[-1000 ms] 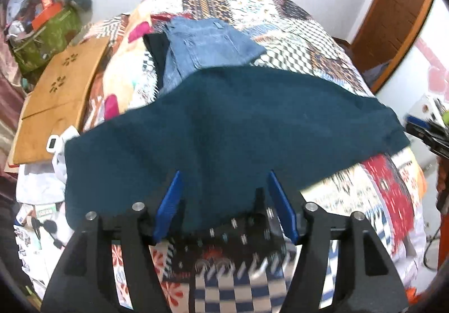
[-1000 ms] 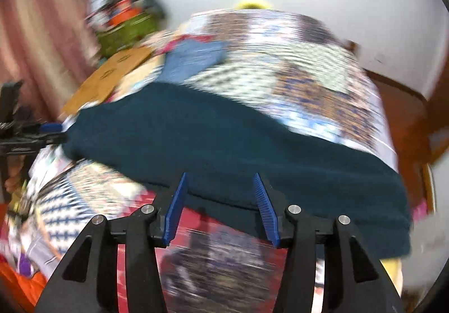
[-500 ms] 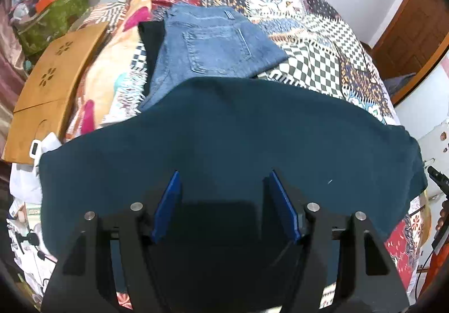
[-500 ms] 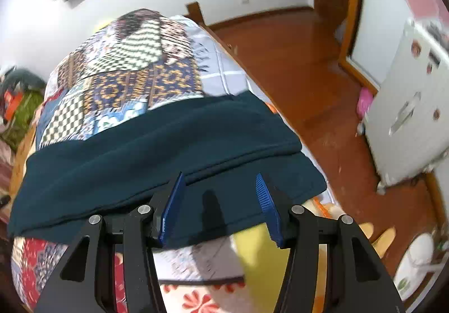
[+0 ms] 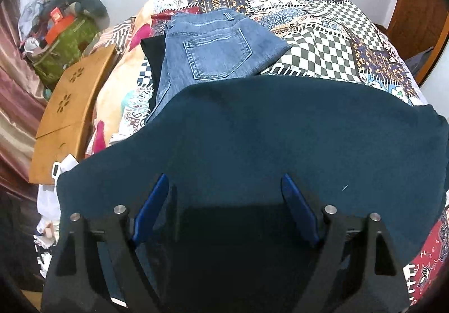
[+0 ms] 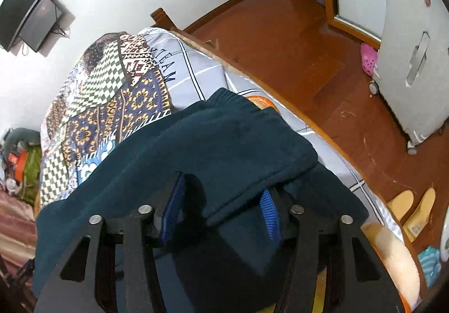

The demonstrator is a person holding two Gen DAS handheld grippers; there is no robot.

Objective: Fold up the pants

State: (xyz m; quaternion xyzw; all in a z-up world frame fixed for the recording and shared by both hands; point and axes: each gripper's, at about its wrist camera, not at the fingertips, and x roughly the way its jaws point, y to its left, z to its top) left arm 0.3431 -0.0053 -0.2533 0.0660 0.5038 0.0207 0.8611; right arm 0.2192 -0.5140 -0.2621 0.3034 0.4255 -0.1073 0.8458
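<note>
The pants (image 5: 280, 128) are dark teal and lie spread across the near part of the bed, on a patchwork quilt (image 5: 317, 32). In the right wrist view the pants (image 6: 213, 150) show one layer lying over another, with a ribbed end reaching the bed's side edge.

The left gripper (image 5: 224, 192) sits over the pants, its blue pads apart and nothing between them but the cloth surface below. The right gripper (image 6: 221, 195) has its jaws apart, straddling the edge of the upper layer; whether the pads touch the cloth cannot be told.

Just beyond the pants, folded jeans (image 5: 213, 46) rest on the quilt, pocket up, their lower edge tucked under or meeting the teal cloth. A black garment (image 5: 153, 52) lies beside the jeans. A wooden board (image 5: 70, 108) stands along the bed's left side, and a cluttered green bag (image 5: 64, 49) sits past it.

On the right side: wooden floor (image 6: 294, 38), a white fridge (image 6: 412, 41), a pink shoe (image 6: 368, 58), yellow slippers (image 6: 412, 209), and wall-mounted screens (image 6: 31, 10).
</note>
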